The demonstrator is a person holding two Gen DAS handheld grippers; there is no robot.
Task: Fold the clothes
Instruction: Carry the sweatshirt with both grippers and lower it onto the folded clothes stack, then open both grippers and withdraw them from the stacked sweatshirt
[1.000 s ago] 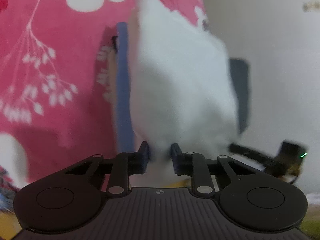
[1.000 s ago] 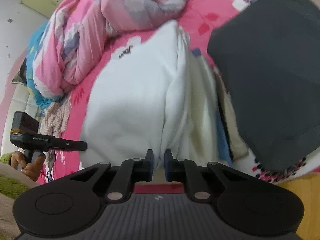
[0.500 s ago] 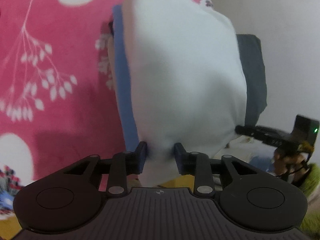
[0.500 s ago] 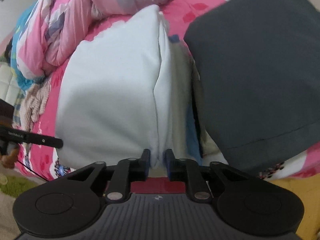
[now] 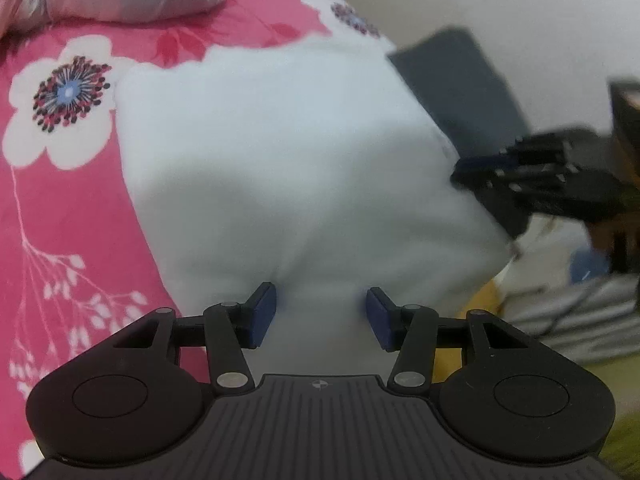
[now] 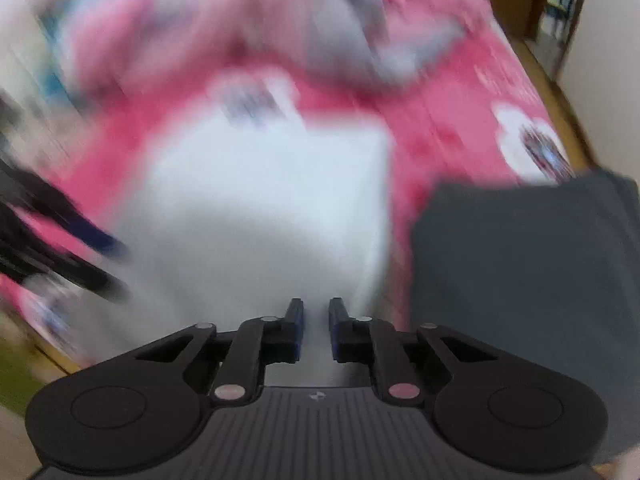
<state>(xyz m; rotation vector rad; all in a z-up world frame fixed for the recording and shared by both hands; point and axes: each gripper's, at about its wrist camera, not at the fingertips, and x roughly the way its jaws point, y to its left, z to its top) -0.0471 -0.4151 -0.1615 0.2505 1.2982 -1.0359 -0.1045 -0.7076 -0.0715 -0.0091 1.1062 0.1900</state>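
White garment (image 5: 280, 168) lies folded on the pink floral bedsheet (image 5: 60, 220). Left gripper (image 5: 321, 314) is spread wide around its edge. Right gripper (image 6: 316, 330) pinches its edge

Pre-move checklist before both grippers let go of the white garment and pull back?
1. Left gripper released: ok, jaws stand apart, cloth between them.
2. Right gripper released: not ok, jaws close together on the cloth.
3. White garment lying folded on the pink bedsheet: ok in the left view.
4. Clear of the dark folded garment: ok, a gap shows.
5. Edges aligned: cannot tell, right view is blurred.
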